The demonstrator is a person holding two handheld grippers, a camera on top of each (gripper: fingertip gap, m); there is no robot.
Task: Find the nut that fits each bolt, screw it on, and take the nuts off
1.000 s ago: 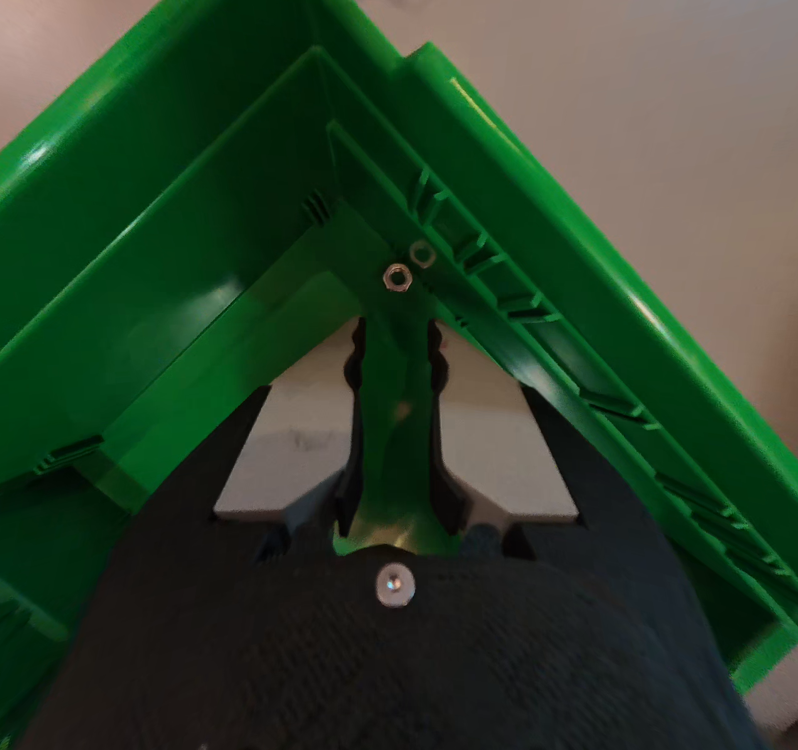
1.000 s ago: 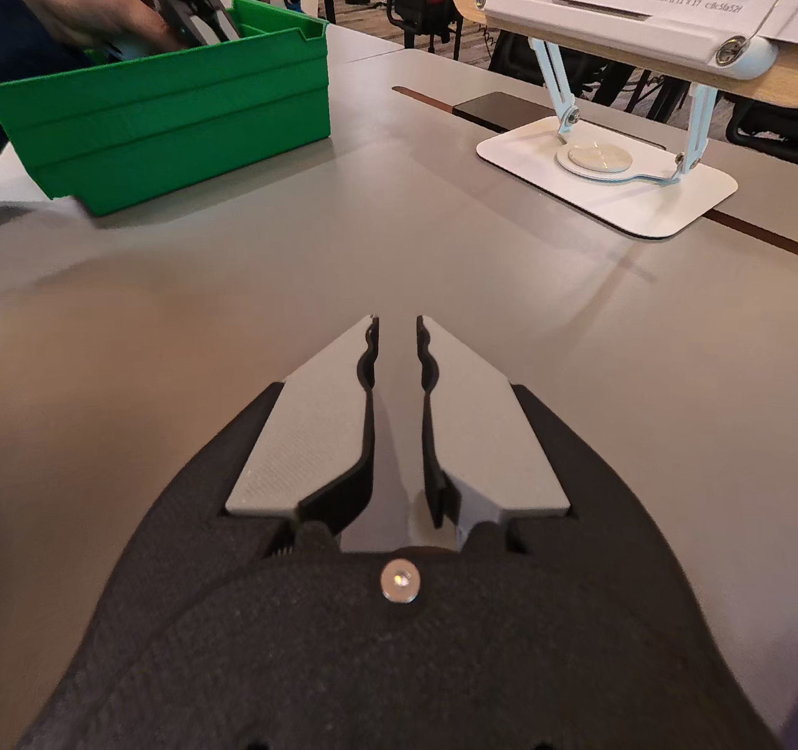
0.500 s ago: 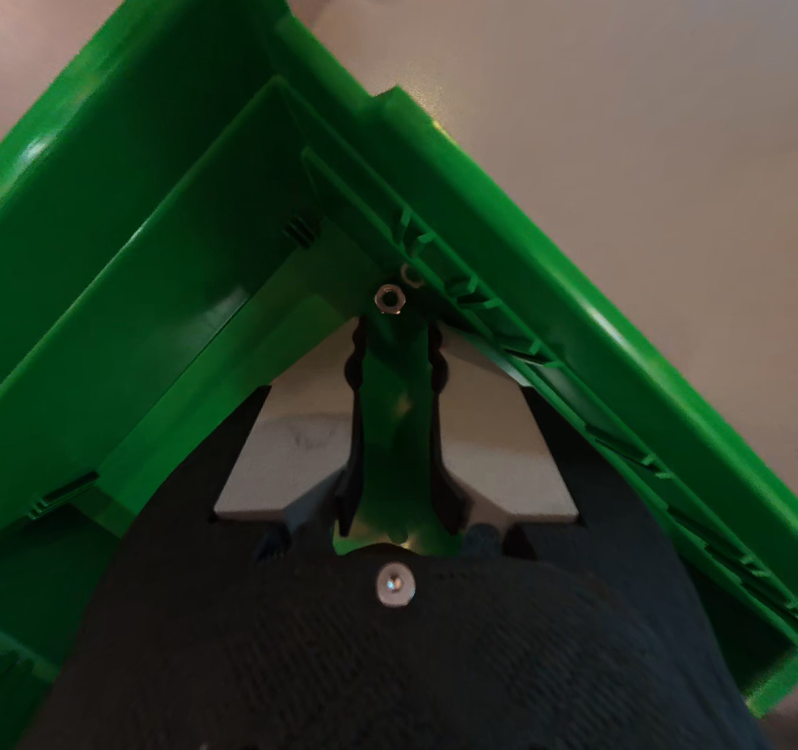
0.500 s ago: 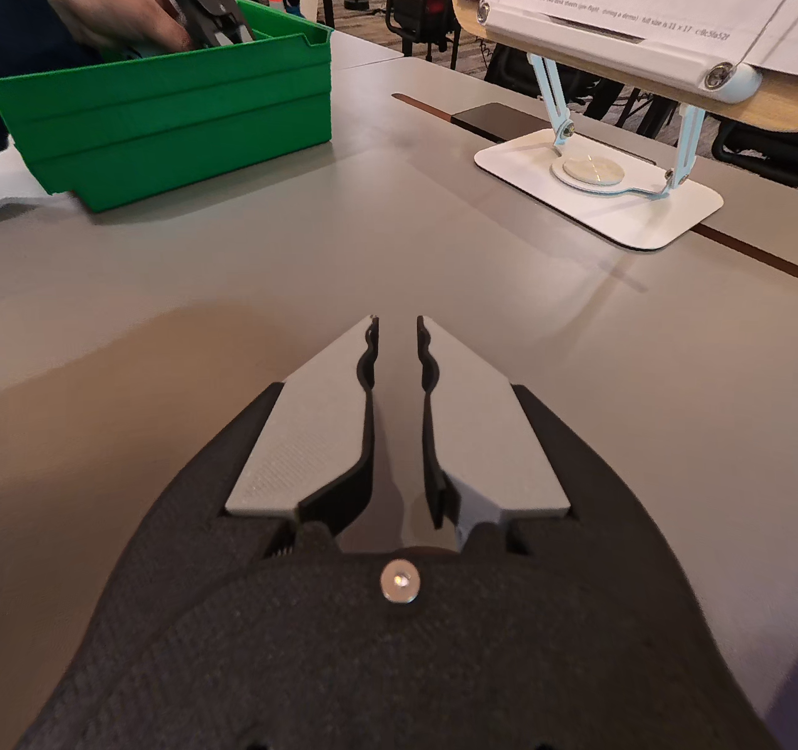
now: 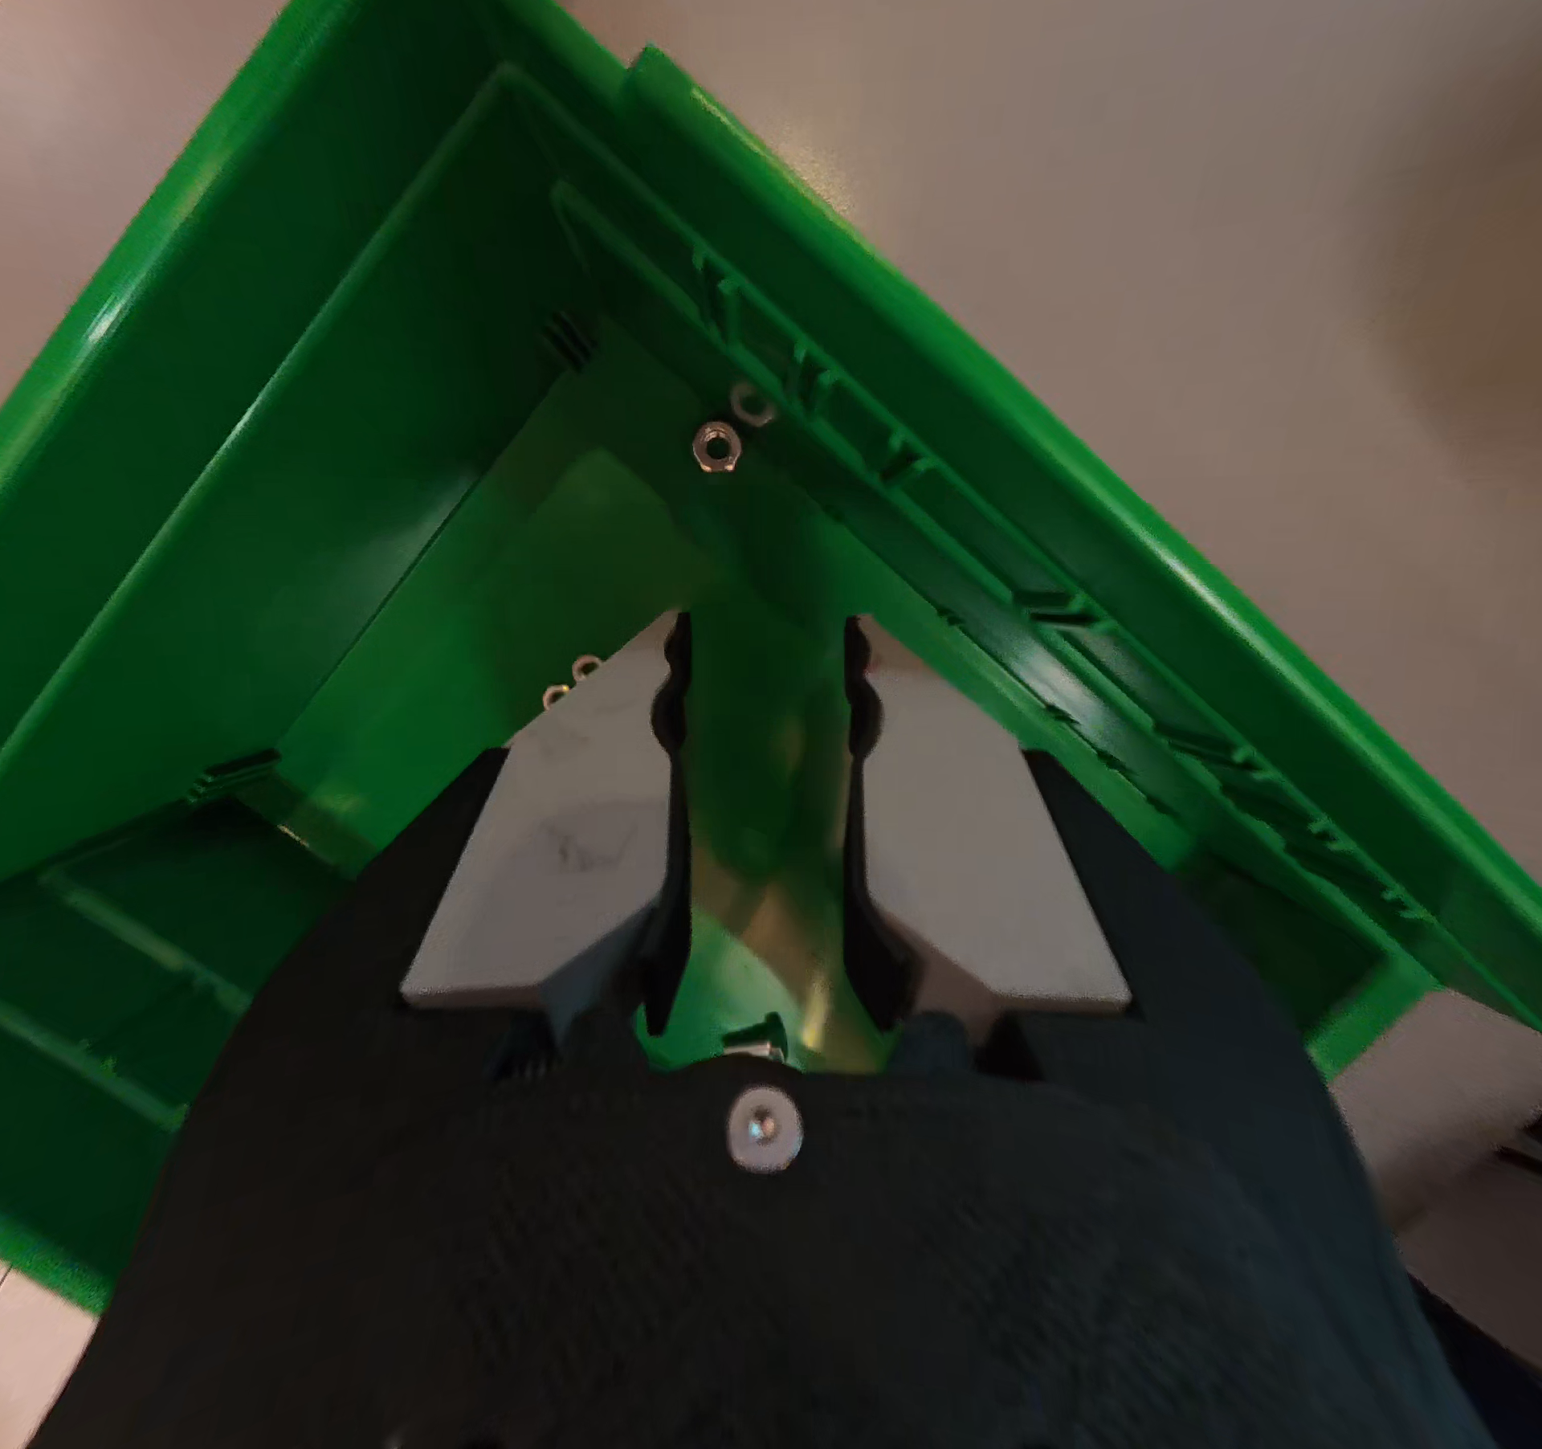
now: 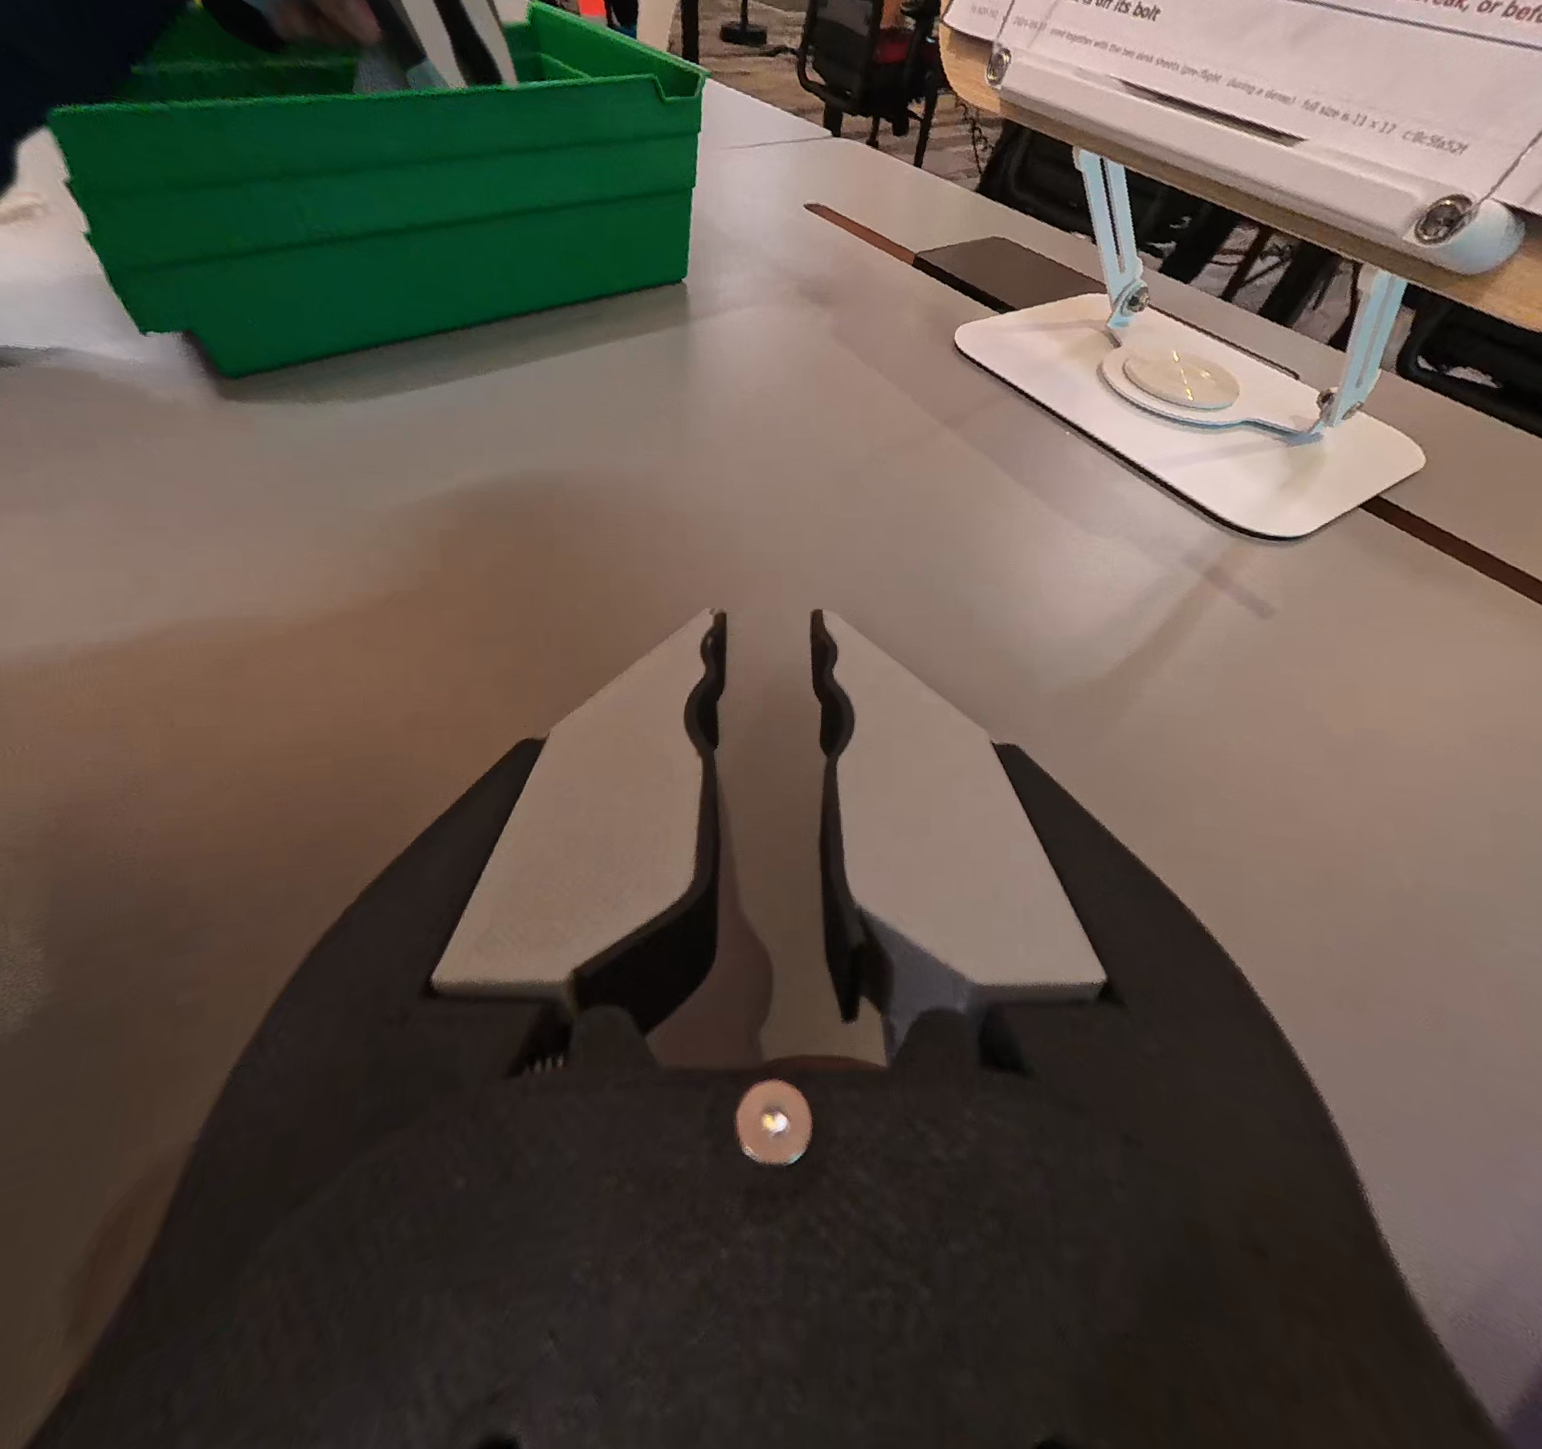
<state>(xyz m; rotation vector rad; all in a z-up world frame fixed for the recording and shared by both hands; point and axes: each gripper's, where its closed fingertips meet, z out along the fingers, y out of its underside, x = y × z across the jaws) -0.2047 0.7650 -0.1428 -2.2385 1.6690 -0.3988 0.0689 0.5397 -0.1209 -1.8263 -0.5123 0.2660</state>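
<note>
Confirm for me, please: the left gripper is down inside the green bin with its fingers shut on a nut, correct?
Not quite. The left gripper is inside the green bin, but its fingers are open and empty; the nut lies loose on the bin floor ahead, as the left wrist view shows.

Left view close inside bin [image 5: 959, 374]; right distant [image 6: 400, 241].

Two small nuts [image 5: 572, 679] at left centre sit half hidden behind the left claw's finger [image 5: 534, 850]; the bin [image 5: 250, 491] runs off the frame's left edge.
</note>
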